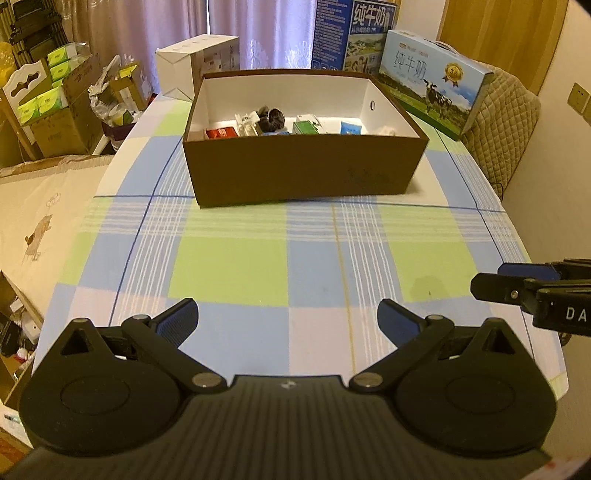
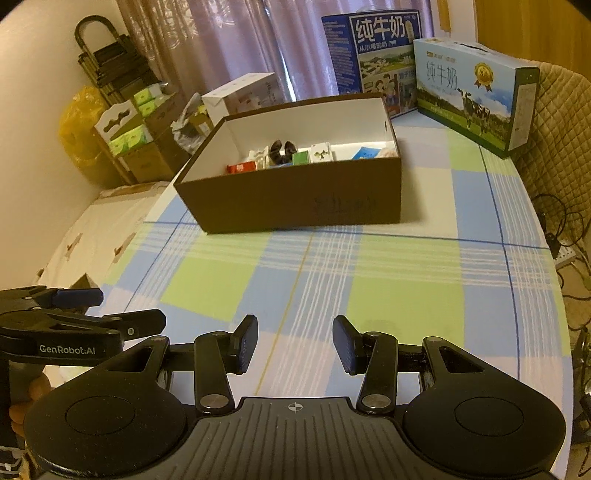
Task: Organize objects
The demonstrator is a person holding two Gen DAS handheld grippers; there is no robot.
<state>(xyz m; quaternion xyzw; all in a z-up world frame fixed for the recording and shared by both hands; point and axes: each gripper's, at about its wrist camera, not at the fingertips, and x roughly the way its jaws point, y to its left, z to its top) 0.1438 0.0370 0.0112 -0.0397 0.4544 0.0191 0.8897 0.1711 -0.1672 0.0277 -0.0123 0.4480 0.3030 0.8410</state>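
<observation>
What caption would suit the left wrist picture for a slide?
Open left hand-held gripper hovers over a plaid tablecloth, facing a brown cardboard box of small items; two milk cartons stand behind.

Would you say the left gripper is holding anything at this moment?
No, the left gripper is open with nothing between its fingers, only the tablecloth below.

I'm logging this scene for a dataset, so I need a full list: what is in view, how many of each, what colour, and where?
Brown box: one, white inside, open, centre of table.
Small items in box: several, red packet, dark bundle, green-white carton, blue packet.
Milk cartons: two, pale blue far right, dark blue behind it.
White box: one, far left of table.
Checked tablecloth: blue, green, white.
Padded chair: beige, right.
Tissue packs: green, on the floor at left.
Left gripper: jaws wide open, empty.
Right gripper: jaws open, empty.
</observation>
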